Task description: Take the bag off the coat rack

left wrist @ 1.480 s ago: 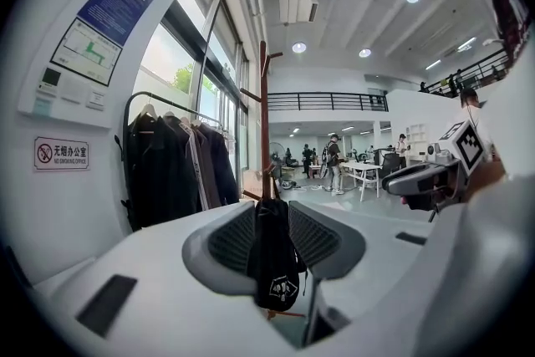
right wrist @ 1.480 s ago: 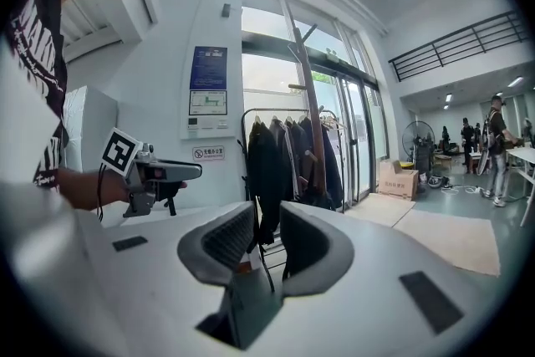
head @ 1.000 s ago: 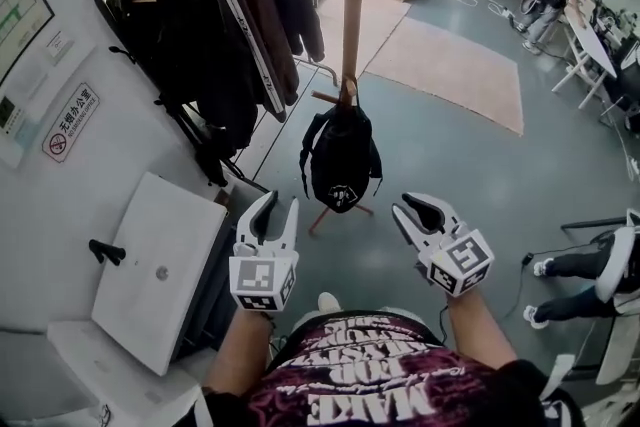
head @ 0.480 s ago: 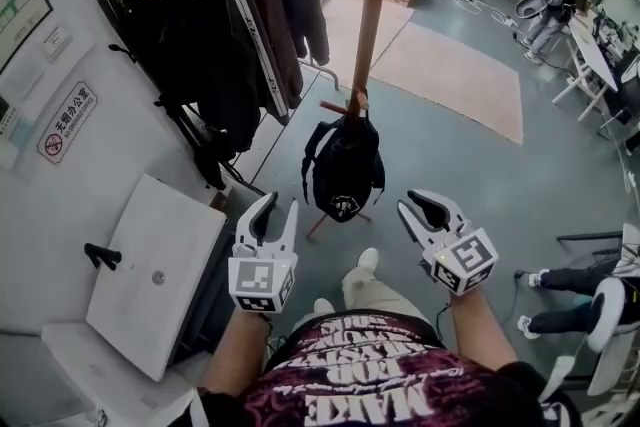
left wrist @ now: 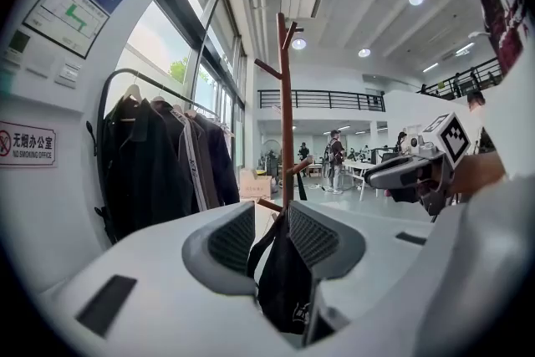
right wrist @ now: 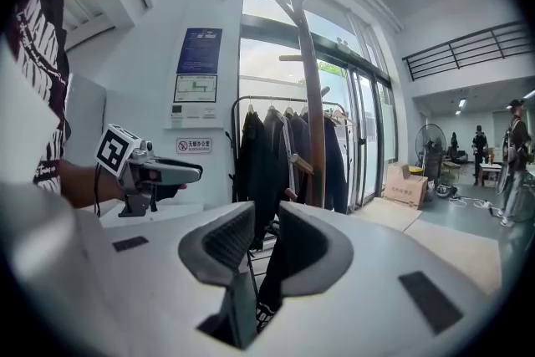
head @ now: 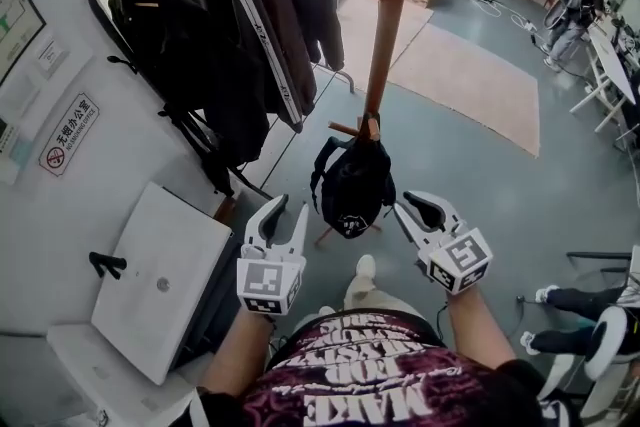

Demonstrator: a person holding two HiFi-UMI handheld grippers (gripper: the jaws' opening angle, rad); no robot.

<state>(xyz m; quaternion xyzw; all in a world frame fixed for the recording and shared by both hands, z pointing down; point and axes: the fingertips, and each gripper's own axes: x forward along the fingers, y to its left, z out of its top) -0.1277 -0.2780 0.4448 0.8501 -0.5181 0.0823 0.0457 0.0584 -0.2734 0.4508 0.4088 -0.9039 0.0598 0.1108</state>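
Observation:
A black bag (head: 355, 187) hangs by its top loop from a low peg of the brown wooden coat rack (head: 386, 35). My left gripper (head: 288, 209) is open just left of the bag's lower half, apart from it. My right gripper (head: 416, 205) is open just right of the bag, also clear of it; its jaws have just closed slightly with nothing between them. In the left gripper view the bag (left wrist: 284, 284) shows beyond the jaws of the left gripper (left wrist: 272, 234), below the rack pole (left wrist: 287, 96). In the right gripper view the bag (right wrist: 272, 267) lies beyond the right gripper (right wrist: 266, 234).
A clothes rail with several dark jackets (head: 235, 35) stands left of the rack. A white cabinet top (head: 160, 275) is at the lower left against the curved wall. A beige rug (head: 460, 75) lies behind the rack. People (head: 585, 5) stand far back; a seated person's legs (head: 590, 300) are at the right.
Both grippers have moved forward toward the bag and now flank it. The person has stepped closer, one foot showing below the bag.

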